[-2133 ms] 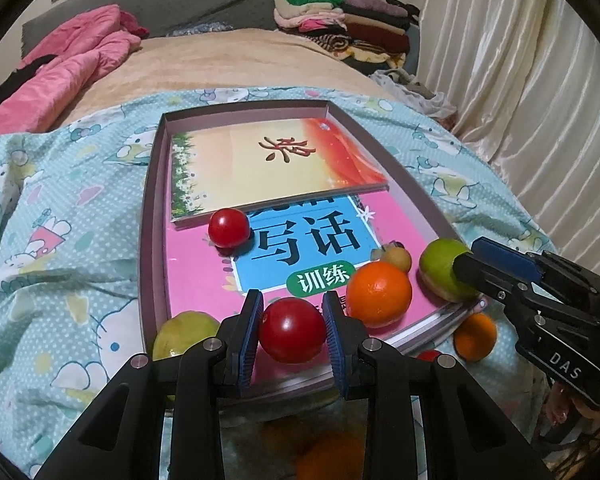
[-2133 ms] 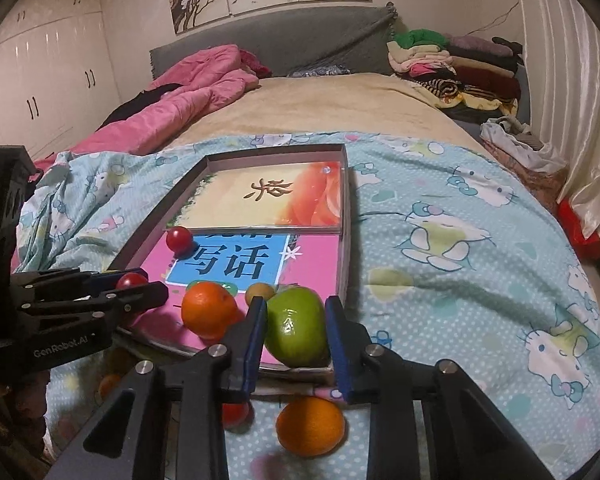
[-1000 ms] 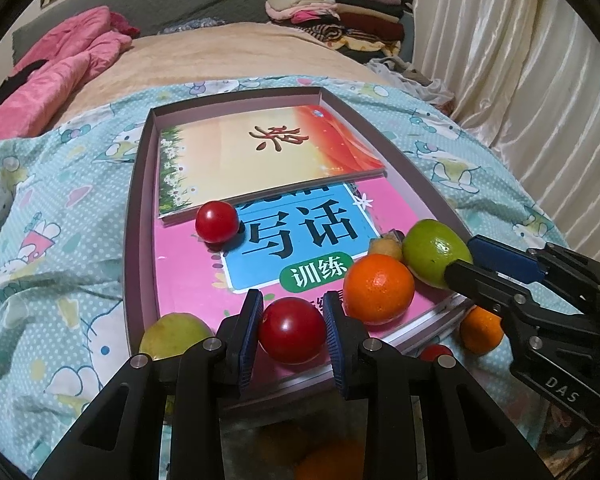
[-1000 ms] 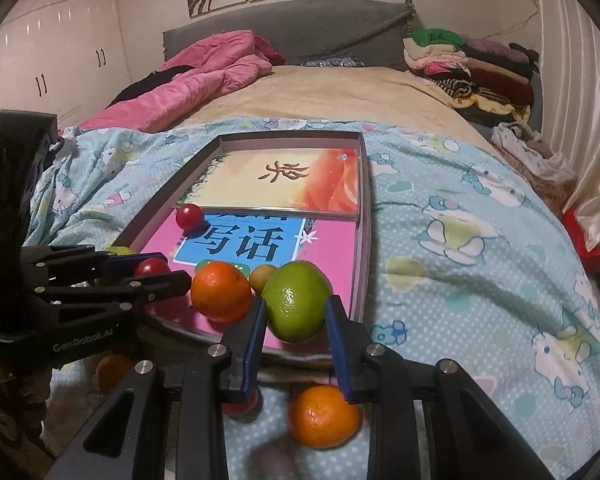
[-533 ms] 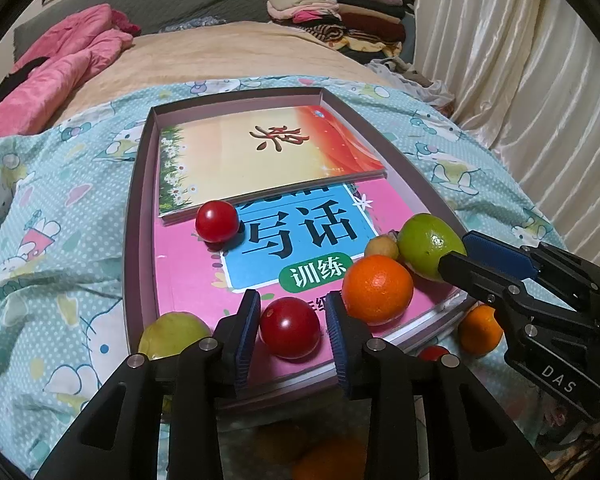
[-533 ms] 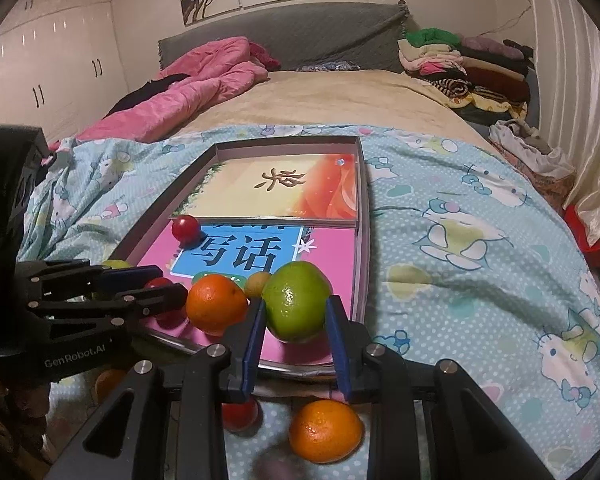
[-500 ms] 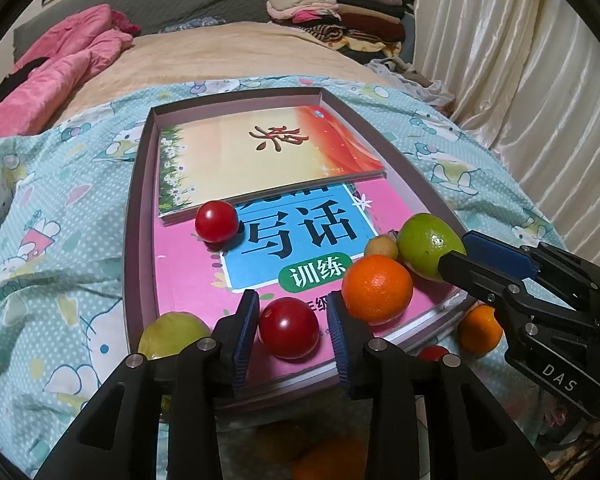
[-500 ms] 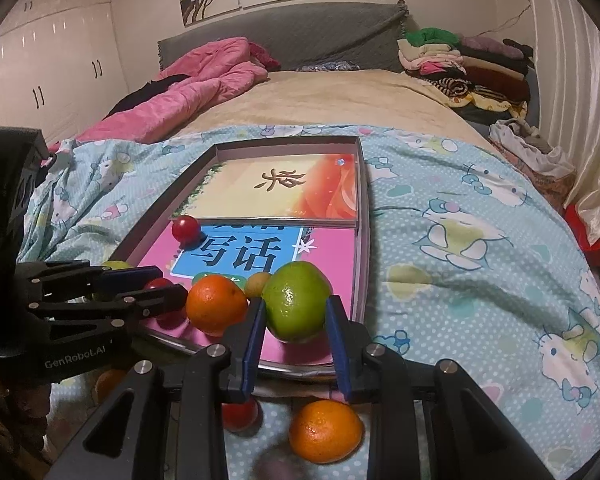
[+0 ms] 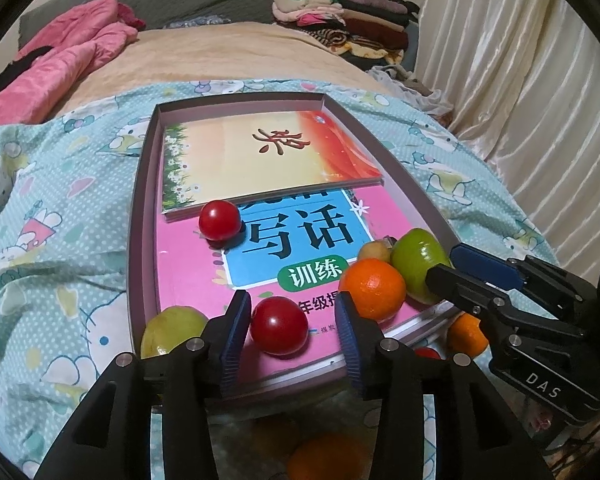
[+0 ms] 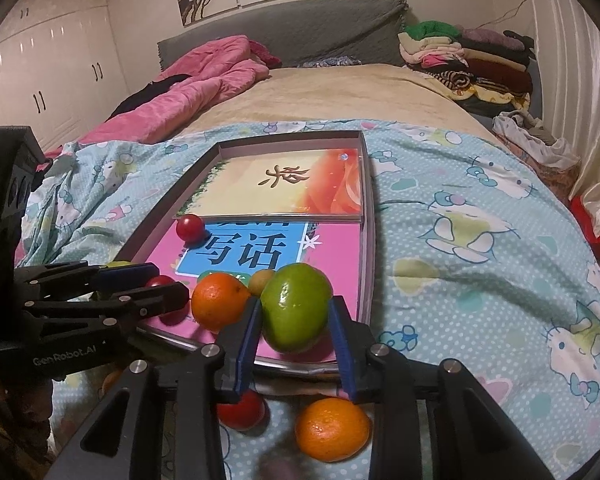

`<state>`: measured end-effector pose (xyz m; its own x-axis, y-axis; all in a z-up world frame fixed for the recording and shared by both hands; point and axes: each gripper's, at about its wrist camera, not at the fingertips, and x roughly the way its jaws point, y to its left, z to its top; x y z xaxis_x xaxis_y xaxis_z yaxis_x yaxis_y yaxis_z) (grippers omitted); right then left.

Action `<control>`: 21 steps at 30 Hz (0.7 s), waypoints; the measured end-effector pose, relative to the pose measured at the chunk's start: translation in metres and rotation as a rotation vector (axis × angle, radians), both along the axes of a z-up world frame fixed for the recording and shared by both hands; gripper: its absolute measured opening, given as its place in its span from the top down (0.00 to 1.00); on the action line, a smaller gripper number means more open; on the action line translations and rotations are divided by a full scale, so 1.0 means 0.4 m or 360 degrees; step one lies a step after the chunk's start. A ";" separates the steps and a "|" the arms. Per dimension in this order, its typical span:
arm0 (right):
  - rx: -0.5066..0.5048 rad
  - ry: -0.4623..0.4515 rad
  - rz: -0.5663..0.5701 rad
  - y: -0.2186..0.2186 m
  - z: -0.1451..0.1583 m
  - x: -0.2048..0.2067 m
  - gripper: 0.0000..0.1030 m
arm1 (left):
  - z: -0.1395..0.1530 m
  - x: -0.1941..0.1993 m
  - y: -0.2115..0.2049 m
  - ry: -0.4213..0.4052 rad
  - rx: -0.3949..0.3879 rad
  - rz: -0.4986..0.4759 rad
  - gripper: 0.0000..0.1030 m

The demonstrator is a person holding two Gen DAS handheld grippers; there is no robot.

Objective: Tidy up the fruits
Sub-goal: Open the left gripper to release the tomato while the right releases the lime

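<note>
A shallow mauve tray (image 9: 142, 208) (image 10: 370, 216) lies on the bed with two books in it. My left gripper (image 9: 294, 320) is open and its jaws are opening. A red tomato (image 9: 279, 325) rests on the pink book between them, with a gap at each pad. My right gripper (image 10: 296, 320) is also opening around a green fruit (image 10: 296, 306) (image 9: 418, 264) that sits at the tray's near right corner, barely clear of the pads. An orange (image 9: 372, 288) (image 10: 220, 300), a small yellow fruit (image 9: 374, 252) and a second tomato (image 9: 220, 220) also lie in the tray.
A yellow-green fruit (image 9: 172, 330) sits at the tray's near left corner. Outside the tray, on the blue cartoon-print quilt below my fingers, lie an orange (image 10: 332, 428), a red tomato (image 10: 242, 408) and another orange (image 9: 466, 334). Pink bedding and stacked clothes lie far back.
The left jaws have spread away from the red tomato, which now lies loose on the book. The right jaws have parted slightly around the green fruit. Neither hand has shifted.
</note>
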<state>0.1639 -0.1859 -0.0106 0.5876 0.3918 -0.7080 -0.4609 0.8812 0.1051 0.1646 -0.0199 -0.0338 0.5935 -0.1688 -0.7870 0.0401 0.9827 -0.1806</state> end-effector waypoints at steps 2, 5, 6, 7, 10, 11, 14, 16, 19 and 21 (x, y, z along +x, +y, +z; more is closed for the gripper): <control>0.0003 -0.0002 0.0007 0.001 0.001 -0.001 0.67 | 0.002 -0.003 -0.002 -0.0003 -0.0004 -0.0003 0.54; 0.0009 -0.0002 0.0013 0.002 0.002 -0.002 0.66 | 0.004 -0.007 -0.004 -0.0005 -0.0004 -0.0007 0.52; 0.0008 -0.0006 0.0013 0.002 0.002 -0.003 0.66 | 0.005 -0.007 -0.004 -0.0006 -0.0004 -0.0008 0.51; 0.0007 -0.0007 0.0013 0.002 0.003 -0.003 0.66 | 0.006 -0.008 -0.004 -0.0007 -0.0005 -0.0007 0.51; 0.0013 -0.0004 0.0008 0.001 0.004 -0.002 0.65 | 0.006 -0.010 -0.005 -0.0008 -0.0007 -0.0012 0.49; 0.0014 -0.0004 0.0005 0.000 0.004 -0.002 0.64 | 0.007 -0.012 -0.005 -0.0009 -0.0007 -0.0013 0.49; 0.0031 0.0000 -0.0009 -0.004 0.007 -0.001 0.58 | 0.010 -0.015 -0.006 -0.0014 -0.0012 -0.0021 0.45; 0.0044 0.0000 -0.0018 -0.008 0.009 -0.001 0.54 | 0.013 -0.018 -0.008 -0.0020 -0.0009 -0.0023 0.41; 0.0055 0.0002 -0.0024 -0.011 0.010 0.001 0.53 | 0.017 -0.023 -0.007 -0.0033 -0.0006 -0.0023 0.37; 0.0056 0.0002 -0.0030 -0.012 0.011 0.002 0.53 | 0.020 -0.025 -0.004 -0.0040 -0.0009 -0.0017 0.34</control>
<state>0.1646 -0.1905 -0.0064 0.5944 0.4054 -0.6945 -0.4443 0.8854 0.1366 0.1546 -0.0216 -0.0257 0.6110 -0.1794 -0.7711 0.0550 0.9813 -0.1847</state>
